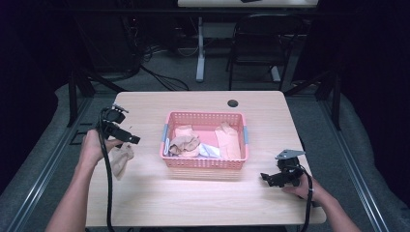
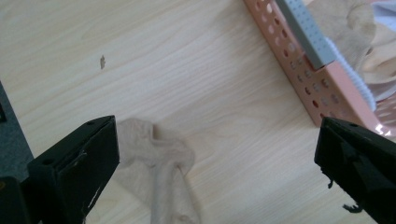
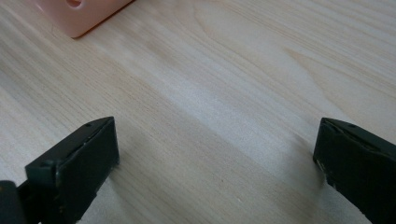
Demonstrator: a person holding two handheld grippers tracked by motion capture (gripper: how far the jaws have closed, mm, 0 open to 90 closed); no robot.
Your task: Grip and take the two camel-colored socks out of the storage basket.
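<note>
Beige sock (image 2: 161, 172) beside sock-filled basket (image 1: 204, 163)

The left gripper (image 2: 215, 172) is holding its jaws wide apart above a beige sock (image 2: 161, 175) lying on the table (image 2: 187, 70), the pink basket (image 2: 322, 93) sitting beside.

Both forearms were bare, no sleeves showing. The left claw (image 1: 130, 140) was black, blocky, with a thick black cable trailing toward six o'clock. The right claw (image 1: 265, 177) was black too, topped at twelve o'clock by a grey three-cornered plate, its cable also running to six o'clock. Up close, each claw's jaws were matt black slabs with scuffed, pale-scratched edges and small screw holes.
</note>
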